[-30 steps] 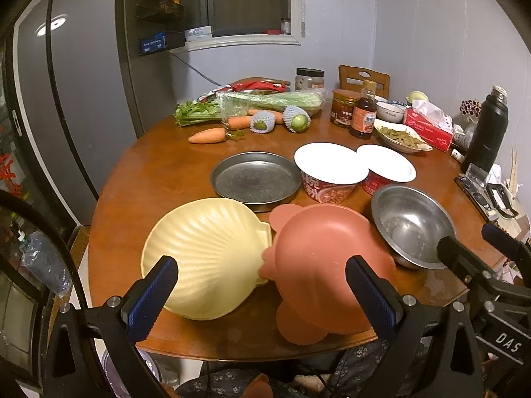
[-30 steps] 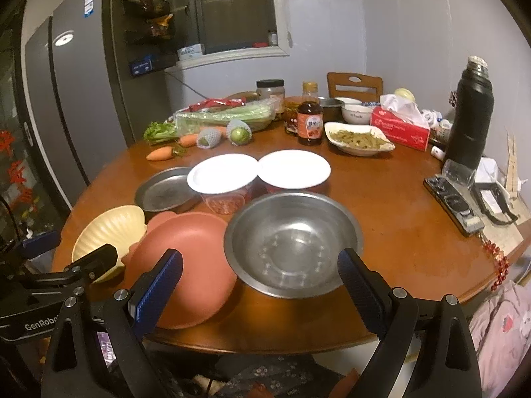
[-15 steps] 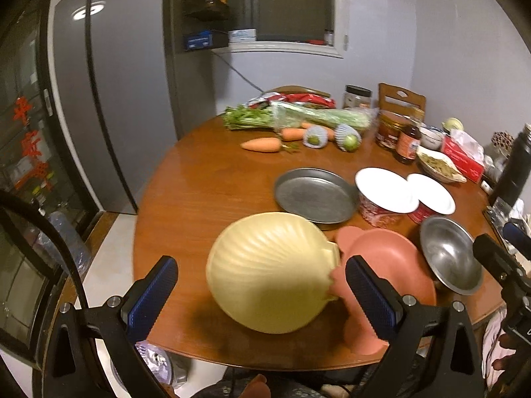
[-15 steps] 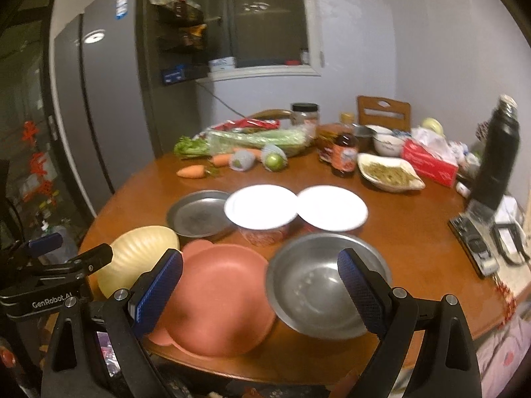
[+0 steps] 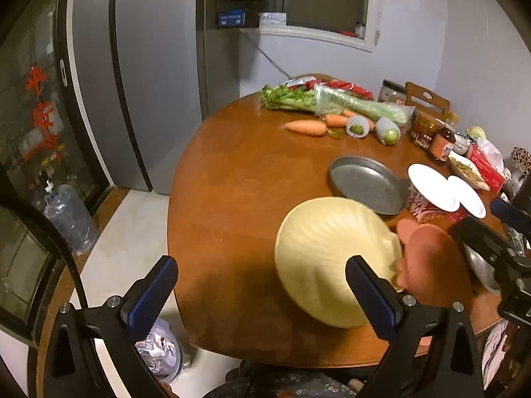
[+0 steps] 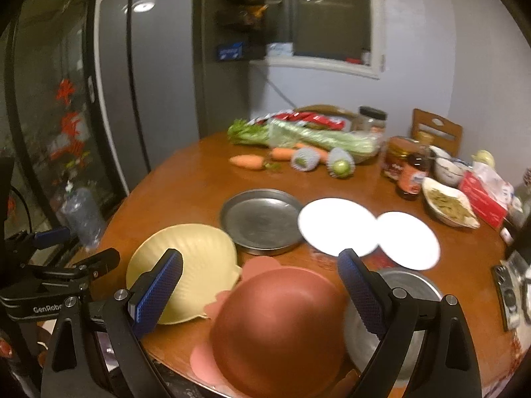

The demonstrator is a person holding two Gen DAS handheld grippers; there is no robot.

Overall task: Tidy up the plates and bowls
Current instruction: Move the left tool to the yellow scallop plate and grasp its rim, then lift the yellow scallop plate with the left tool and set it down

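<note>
While both tongs gape empty | metal pan (image 6: 262, 220) empty | steel bowl (image 6: 403, 285) empty

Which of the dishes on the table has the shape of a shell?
The pale yellow plate, at the table's near edge beside the pink plate. Its surface is ribbed like a scallop; the grey metal pan and metal bowl are plain and round.

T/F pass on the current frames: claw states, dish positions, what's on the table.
1. Both claws, left claw and right claw, are open and hold nothing. True.
2. The yellow shell-shaped plate is stacked on the flat metal pan. False: it lies beside the pan, on the table.
3. The pink plate sits between the shell plate and the steel bowl. True.
4. The carrots lie in the metal pan. False: they lie on the table, farther back.
</note>
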